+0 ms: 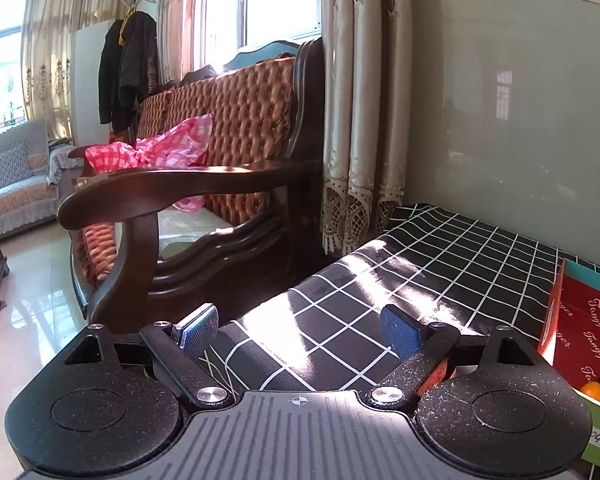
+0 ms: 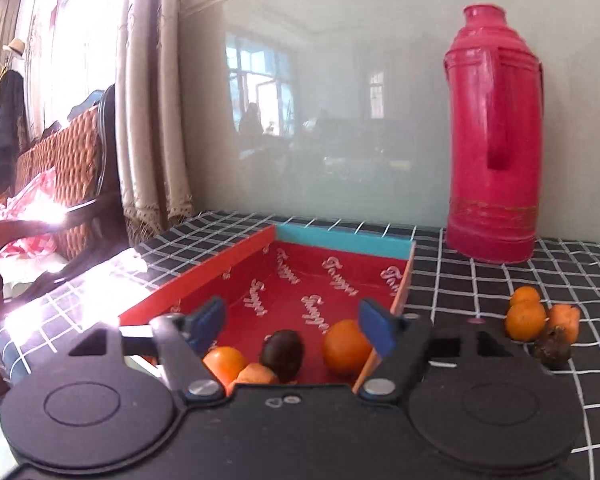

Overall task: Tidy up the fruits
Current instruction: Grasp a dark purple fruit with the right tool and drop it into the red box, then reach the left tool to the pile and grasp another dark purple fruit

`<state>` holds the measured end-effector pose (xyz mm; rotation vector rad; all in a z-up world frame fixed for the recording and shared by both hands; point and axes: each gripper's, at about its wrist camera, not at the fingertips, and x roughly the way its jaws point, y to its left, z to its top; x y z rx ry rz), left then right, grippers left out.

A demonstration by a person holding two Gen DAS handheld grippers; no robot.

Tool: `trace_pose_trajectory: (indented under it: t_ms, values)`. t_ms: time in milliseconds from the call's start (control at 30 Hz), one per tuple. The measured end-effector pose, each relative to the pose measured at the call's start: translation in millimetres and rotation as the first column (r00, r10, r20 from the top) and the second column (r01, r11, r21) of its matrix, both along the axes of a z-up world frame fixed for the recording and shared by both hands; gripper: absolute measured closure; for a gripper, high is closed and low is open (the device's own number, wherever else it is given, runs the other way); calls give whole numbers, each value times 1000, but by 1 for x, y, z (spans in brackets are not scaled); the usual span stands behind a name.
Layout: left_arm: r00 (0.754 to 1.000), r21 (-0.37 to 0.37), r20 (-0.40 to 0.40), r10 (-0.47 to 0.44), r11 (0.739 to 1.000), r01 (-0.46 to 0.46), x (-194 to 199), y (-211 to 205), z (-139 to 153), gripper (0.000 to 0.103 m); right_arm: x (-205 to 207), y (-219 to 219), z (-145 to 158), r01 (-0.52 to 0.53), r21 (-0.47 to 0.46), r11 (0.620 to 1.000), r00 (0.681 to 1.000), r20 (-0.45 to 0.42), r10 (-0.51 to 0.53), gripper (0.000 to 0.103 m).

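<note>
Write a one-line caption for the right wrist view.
Open right gripper above red box holding fruit; more fruit waits by thermos.

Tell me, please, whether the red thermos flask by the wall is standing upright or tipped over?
Upright. The red thermos flask stands on its base on the checked tablecloth, neck up, handle running vertically down its side, beside the wall.

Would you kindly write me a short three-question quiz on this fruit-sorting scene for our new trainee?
1. True or false: the right hand-held gripper is shut on an orange.
2. Which stands upright on the checked tablecloth behind the loose fruit? A) red thermos B) glass jug C) kettle
3. Fill in: the dark brown fruit lies inside the red ____.

Key
1. False: its jaws stand apart over the red box, with nothing pressed between the pads.
2. A: the red thermos stands near the wall, beyond the loose oranges.
3. box
</note>
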<state>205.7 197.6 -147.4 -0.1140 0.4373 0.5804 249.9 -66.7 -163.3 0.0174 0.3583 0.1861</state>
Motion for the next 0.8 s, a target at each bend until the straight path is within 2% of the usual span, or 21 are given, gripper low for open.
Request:
trace_pose_trajectory:
  t_ms: [133, 233, 300, 433, 533, 667, 733, 800]
  values:
    - [1000, 6, -6, -19, 1000, 19, 3, -9, 0, 15, -7, -11, 6, 59, -7, 998, 998, 39, -59, 23]
    - [998, 12, -10, -57, 998, 57, 7, -22, 1, 14, -9, -24, 7, 142, -18, 990, 988, 62, -141, 15]
    - [995, 14, -8, -96, 995, 96, 9, -34, 1, 13, -12, -35, 7, 216, -33, 976, 974, 83, -212, 5]
    - [982, 53, -3, -189, 980, 189, 14, -71, 4, 11, -17, -59, 6, 369, -84, 926, 926, 122, -358, 6]
    - [961, 75, 10, -278, 958, 276, 17, -103, 7, 11, -20, -84, 3, 474, -102, 875, 878, 125, -461, 6]
    - [913, 85, 33, -407, 911, 403, 20, -151, 9, 9, -24, -125, 1, 620, -119, 776, 785, 112, -610, 6]
    - [883, 92, 46, -467, 882, 462, 20, -177, 10, 9, -25, -146, 1, 693, -136, 708, 720, 99, -687, 6]
    - [848, 96, 48, -528, 848, 522, 22, -205, 9, 9, -30, -164, -3, 760, -169, 627, 648, 124, -752, 6]
